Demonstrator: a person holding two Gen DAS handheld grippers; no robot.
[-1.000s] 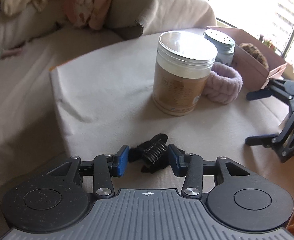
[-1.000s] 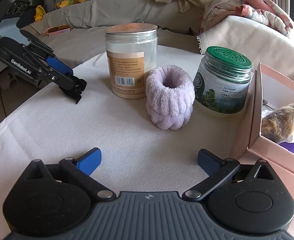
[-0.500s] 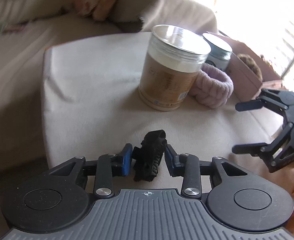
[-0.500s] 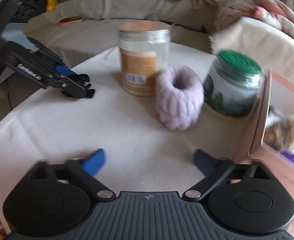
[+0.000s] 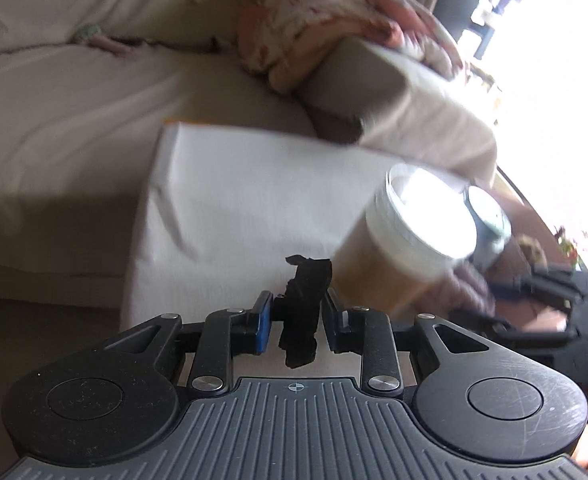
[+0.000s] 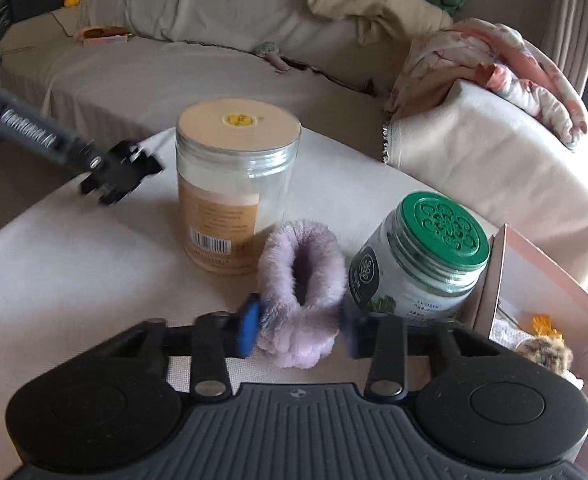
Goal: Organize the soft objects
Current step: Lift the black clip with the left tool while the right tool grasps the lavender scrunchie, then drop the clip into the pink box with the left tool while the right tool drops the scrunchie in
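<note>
Pickup step: left tongs (image 5: pixel 296 316) closing on the black hair clip (image 5: pixel 302 312); right tongs (image 6: pixel 300 330) closing around the purple scrunchie (image 6: pixel 300 300), lower centre. Next, probably carry both to the pink box (image 6: pixel 534 276).

- a curved beige sofa (image 6: pixel 198 60) wraps behind the white-covered table (image 6: pixel 74 264).
- crumpled blankets, one pink-patterned (image 6: pixel 506 64), lie on the sofa arm.
- a bright window (image 5: pixel 554 92) at the right edge overexposes the left wrist view.
- ribbed curtain (image 6: pixel 574 12) hangs at the far right.
</note>
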